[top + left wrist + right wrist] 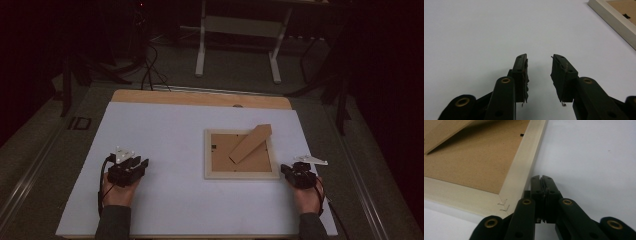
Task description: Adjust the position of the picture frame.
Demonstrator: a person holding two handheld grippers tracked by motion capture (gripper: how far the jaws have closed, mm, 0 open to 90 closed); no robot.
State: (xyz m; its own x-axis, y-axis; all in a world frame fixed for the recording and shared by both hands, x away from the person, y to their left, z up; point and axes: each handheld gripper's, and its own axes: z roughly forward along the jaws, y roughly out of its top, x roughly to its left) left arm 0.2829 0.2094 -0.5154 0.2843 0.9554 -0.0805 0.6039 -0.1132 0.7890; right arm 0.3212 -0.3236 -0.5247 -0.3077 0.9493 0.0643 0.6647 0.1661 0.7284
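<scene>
The picture frame (241,175) has a pale cream wooden border around a plain brown backing board (225,150), with a lighter tan stand (251,143) across it. The tabletop (165,145) is plain white with a light wood edge. Both tools, left (138,163) and right (285,170), are black with brass-coloured rivets.

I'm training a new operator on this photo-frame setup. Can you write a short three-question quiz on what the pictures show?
1. True or false: the picture frame lies face down, its brown backing and stand facing up.
2. Which tool has its jaws shut? A) left tool B) right tool C) both
3. Fill in: the right tool's tips sit just off the frame's ____ near the person, on the white table cover.

Key
1. True.
2. B: the right tool's jaws are pressed together with nothing between them; the left tool's stand apart over bare cover.
3. Corner.
</scene>
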